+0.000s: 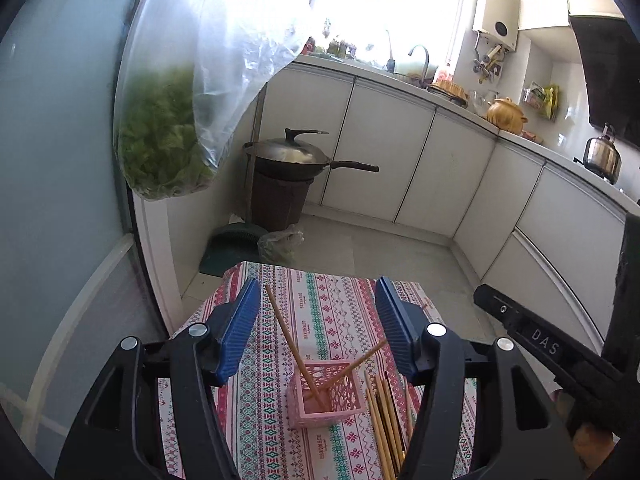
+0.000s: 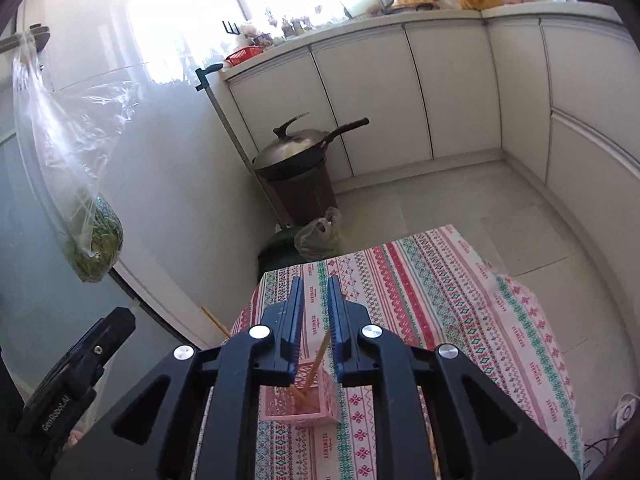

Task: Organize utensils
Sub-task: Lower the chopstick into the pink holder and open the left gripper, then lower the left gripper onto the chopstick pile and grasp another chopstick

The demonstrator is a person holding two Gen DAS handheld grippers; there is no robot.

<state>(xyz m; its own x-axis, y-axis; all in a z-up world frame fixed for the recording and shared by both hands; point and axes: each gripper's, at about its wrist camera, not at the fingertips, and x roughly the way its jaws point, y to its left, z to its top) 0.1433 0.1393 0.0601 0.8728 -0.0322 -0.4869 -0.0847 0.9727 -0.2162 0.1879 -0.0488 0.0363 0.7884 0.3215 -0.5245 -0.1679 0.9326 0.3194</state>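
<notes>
A small pink lattice basket stands on a patterned tablecloth and holds two wooden chopsticks that lean out of it. Several more chopsticks lie flat on the cloth just right of the basket. My left gripper is open and empty above the basket. In the right wrist view the basket sits below my right gripper, whose blue pads stand slightly apart. A chopstick rises from the basket to just beside the right pad; I cannot tell whether it is gripped.
A bag of greens hangs at the left by a grey door. A lidded wok sits on a dark bin on the floor, with a dustpan and a plastic bag beside it. White cabinets run along the back and right.
</notes>
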